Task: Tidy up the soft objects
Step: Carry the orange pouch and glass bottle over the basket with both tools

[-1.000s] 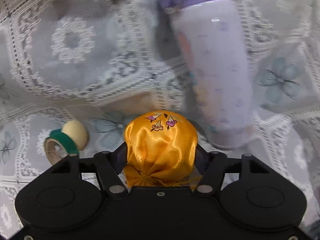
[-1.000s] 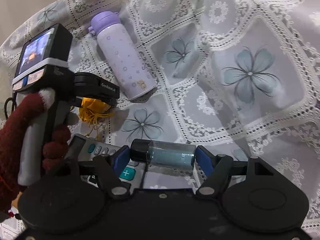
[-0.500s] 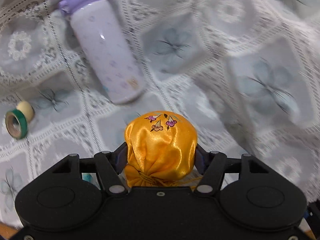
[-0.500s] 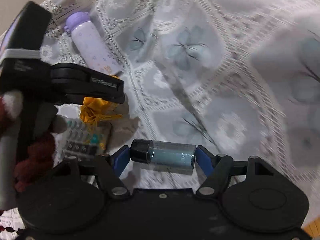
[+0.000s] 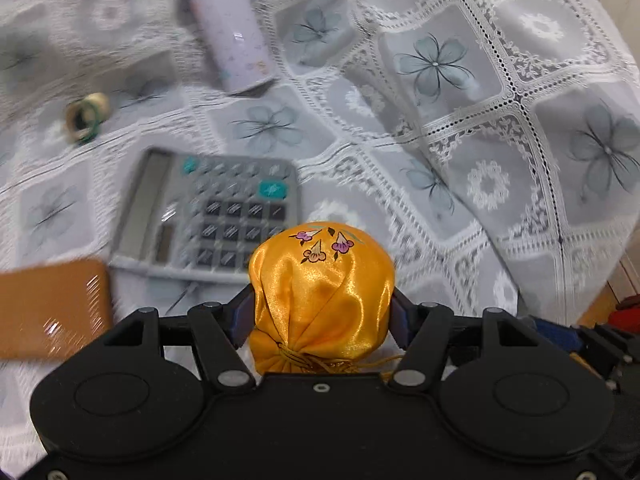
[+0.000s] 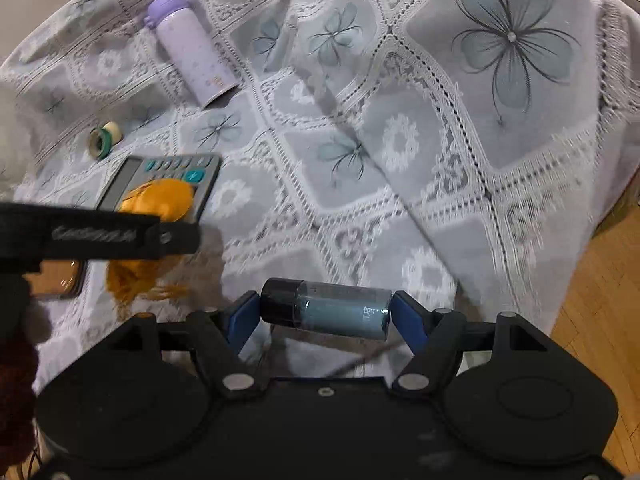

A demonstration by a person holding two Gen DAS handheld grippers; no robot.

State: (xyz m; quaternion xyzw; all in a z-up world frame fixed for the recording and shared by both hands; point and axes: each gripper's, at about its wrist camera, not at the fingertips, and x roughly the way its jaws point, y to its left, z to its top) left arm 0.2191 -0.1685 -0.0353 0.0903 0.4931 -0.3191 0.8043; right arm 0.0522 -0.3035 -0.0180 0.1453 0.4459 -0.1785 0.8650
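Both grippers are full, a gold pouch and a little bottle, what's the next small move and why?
Probably carry on toward the bare tablecloth on the right: the left gripper grips the gold pouch, the right gripper the small bottle, both off the cloth.

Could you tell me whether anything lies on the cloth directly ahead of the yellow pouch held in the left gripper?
Yes. The left gripper is shut on the yellow satin pouch, and a grey calculator lies on the tablecloth just ahead and to its left. Farther on lies a lilac bottle; the cloth to the right looks bare.
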